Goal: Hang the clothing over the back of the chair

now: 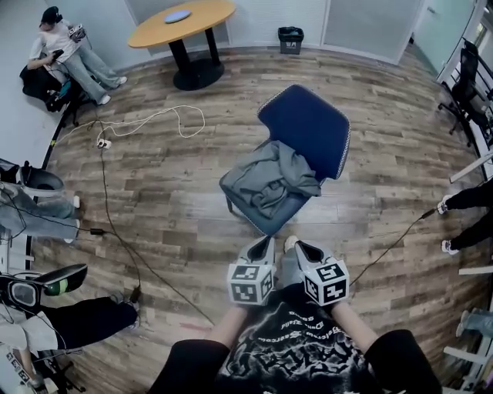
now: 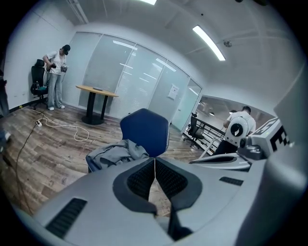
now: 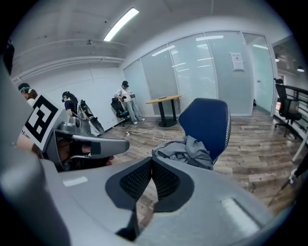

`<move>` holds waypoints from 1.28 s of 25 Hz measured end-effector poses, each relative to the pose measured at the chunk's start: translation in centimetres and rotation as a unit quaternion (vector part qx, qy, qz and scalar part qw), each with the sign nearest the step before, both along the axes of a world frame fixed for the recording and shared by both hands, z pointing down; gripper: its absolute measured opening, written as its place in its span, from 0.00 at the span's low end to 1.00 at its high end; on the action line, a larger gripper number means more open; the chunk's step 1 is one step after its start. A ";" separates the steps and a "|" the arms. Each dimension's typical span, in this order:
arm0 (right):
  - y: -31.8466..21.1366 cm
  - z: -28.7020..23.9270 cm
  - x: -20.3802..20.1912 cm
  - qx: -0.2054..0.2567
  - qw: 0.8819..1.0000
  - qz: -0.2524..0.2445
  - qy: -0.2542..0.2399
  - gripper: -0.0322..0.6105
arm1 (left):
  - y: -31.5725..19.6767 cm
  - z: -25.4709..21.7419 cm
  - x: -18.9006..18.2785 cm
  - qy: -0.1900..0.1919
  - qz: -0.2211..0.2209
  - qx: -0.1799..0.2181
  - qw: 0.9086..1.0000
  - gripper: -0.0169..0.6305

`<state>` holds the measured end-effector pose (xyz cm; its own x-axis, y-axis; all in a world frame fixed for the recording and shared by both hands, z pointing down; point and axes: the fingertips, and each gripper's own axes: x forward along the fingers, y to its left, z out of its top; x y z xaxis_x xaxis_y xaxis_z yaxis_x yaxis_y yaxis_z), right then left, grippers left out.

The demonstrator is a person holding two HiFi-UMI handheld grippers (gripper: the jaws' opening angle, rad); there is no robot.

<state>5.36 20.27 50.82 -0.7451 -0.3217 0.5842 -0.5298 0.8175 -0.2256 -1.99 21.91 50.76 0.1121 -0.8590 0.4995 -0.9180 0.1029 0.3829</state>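
A blue chair (image 1: 308,127) stands on the wood floor ahead of me, its back on the far right side. A crumpled grey garment (image 1: 273,178) lies on its seat and leans against the backrest. My left gripper (image 1: 264,242) and right gripper (image 1: 299,246) hover side by side just short of the seat's near corner, both shut and empty. In the left gripper view the shut jaws (image 2: 154,161) point at the garment (image 2: 115,153) and chair (image 2: 144,132). The right gripper (image 3: 151,161) likewise faces the garment (image 3: 185,150) and chair back (image 3: 207,122).
A round wooden table (image 1: 181,23) and a black bin (image 1: 290,38) stand at the far wall. A white cable with a power strip (image 1: 146,119) and a dark cable (image 1: 115,231) cross the floor at left. People sit at the left (image 1: 65,54); feet (image 1: 447,204) and office chairs (image 1: 470,85) are at the right.
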 end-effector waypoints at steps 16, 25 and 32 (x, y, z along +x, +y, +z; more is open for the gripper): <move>-10.5 2.3 -0.4 -0.070 0.996 0.045 0.007 0.06 | -8.4 2.5 -0.8 0.008 0.009 -0.062 0.998 0.05; -16.1 3.1 -1.5 -0.077 0.996 0.039 0.013 0.06 | -13.2 3.3 -1.0 0.001 0.021 -0.097 0.995 0.05; -19.5 3.6 -2.4 -0.086 0.996 0.014 0.010 0.06 | -16.4 4.3 -0.7 0.002 0.022 -0.117 0.993 0.05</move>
<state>3.00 0.73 54.45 -0.7249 -0.2371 0.6467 -0.5582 0.7523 -0.3499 -2.73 5.55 55.02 0.1490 -0.7142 0.6839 -0.9223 0.1490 0.3566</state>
